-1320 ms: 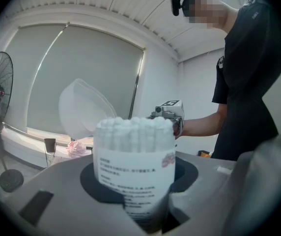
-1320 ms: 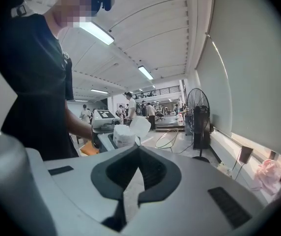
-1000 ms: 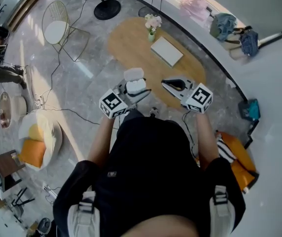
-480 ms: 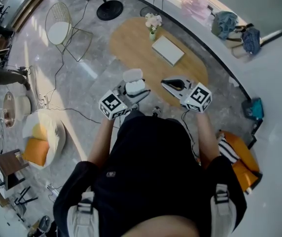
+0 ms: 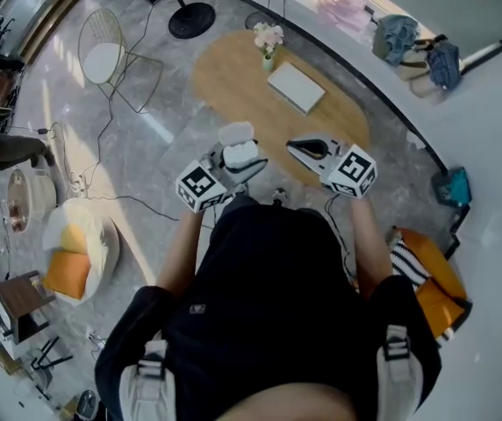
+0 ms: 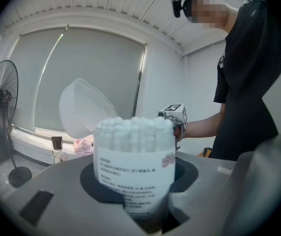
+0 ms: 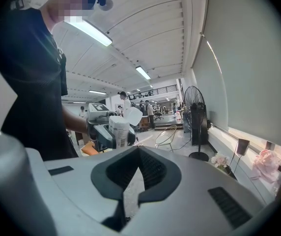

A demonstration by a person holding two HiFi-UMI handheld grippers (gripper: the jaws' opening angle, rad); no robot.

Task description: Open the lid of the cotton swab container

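Left gripper [image 6: 134,200]: jaws stand partway apart and clamp the lower body of the container [image 6: 133,166]. The container stands upright between them with its printed label towards the camera.

Swabs [image 6: 133,131]: they pack the mouth and their tips are fully exposed, with nothing over them.

Lid [image 6: 84,107]: it is swung back and stands clear of the mouth, at 10 o'clock from the rim in the left gripper view. The swabs hide where it joins the rim, so I cannot tell whether it is hinged.

Right gripper [image 7: 135,173]: jaws are pressed together with nothing between them. In the head view it sits at 3 o'clock of the left gripper, apart from it. Its tips point towards the container without touching either container or lid.

Surroundings: the person holds both grippers in front of the torso, above the floor. A wooden table [image 5: 233,82] lies beyond them at 12 o'clock.

Assessment of progress: the opening step appears done, since the lid is off the mouth and the contents are accessible. No closure is left to release. What is left, in my judgement, is at most to set the container down, and the grip looks secure enough for that
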